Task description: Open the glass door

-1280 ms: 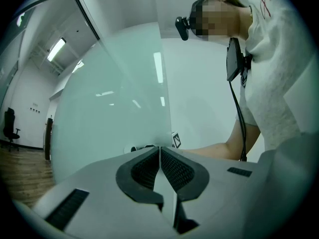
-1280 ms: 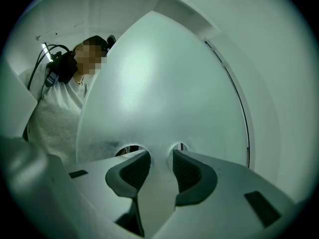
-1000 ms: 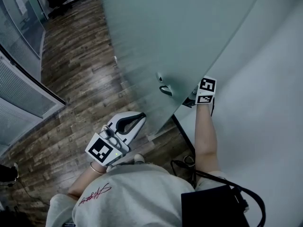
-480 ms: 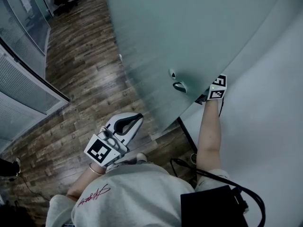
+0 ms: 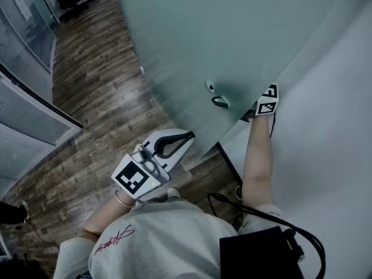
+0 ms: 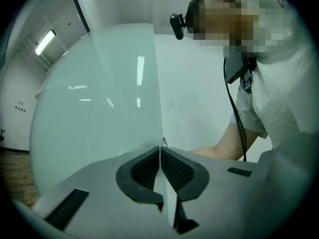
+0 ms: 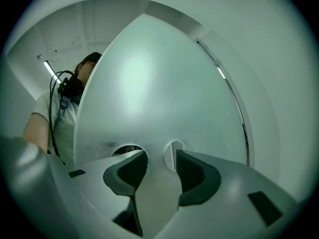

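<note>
Dark wooden plank floor [image 5: 99, 97] lies under the frosted glass door [image 5: 232, 34], whose curved dark handle [image 5: 220, 102] sits further right than a second ago. Behind the door's edge, the right tool [image 7: 160, 159] is opening, with the round ribbed handle mount [image 7: 172, 155] between its wide jaws, unpressed. The left tool [image 5: 189, 136], jaws together and empty, has moved nearer the door's edge.

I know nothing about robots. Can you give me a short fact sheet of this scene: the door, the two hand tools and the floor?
Door: frosted glass door, standing at an angle to the white wall
Handle: dark handle on the near face
Left gripper: jaws together, empty, near the door's edge
Right gripper: behind the door, jaws opening, gripping nothing
Floor: dark wood floor
</note>
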Tool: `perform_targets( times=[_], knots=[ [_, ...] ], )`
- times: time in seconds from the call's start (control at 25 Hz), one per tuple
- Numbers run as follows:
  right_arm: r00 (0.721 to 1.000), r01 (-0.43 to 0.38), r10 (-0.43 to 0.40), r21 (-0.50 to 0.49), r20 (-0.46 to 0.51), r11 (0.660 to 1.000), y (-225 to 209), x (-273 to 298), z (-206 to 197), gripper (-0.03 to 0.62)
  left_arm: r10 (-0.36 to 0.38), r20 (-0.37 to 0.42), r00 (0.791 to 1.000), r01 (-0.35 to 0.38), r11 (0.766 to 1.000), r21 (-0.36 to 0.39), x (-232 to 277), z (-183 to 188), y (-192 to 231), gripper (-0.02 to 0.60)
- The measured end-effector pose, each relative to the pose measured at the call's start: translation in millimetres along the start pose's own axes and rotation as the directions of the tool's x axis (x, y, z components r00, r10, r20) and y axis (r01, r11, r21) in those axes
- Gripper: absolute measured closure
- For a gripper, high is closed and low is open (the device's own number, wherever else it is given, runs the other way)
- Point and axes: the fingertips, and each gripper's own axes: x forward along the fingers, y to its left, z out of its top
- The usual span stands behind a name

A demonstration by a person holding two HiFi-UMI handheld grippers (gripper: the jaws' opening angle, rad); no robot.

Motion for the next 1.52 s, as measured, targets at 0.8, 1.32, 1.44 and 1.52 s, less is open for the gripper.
perform_targets(
  times=[0.8,1.32,1.44,1.52],
  knots=[
    [1.0,0.013,-0.013,0.009,-0.025,1.0,-1.4,-4.8,3.7,0.384,-0.126,0.057,0.99,0.125,0.992,0.03,37.2,31.5,-8.1,0.557],
    [0.984,0.086,-0.087,-0.013,-0.153,0.996,-3.9,-4.0,-1.4,0.376,-0.107,0.039,0.994,0.105,0.994,0.041,39.0,19.0,-8.3,0.557],
    [0.979,0.105,-0.108,-0.028,-0.171,0.994,-5.1,-4.8,-2.0,0.376,-0.109,0.047,0.993,0.107,0.994,0.029,37.5,17.5,-11.0,0.557],
    [0.981,0.095,-0.097,-0.022,-0.166,0.995,-5.8,-7.6,-3.5,0.376,-0.109,0.047,0.993,0.108,0.994,0.015,38.5,15.0,-12.5,0.557]
  ],
)
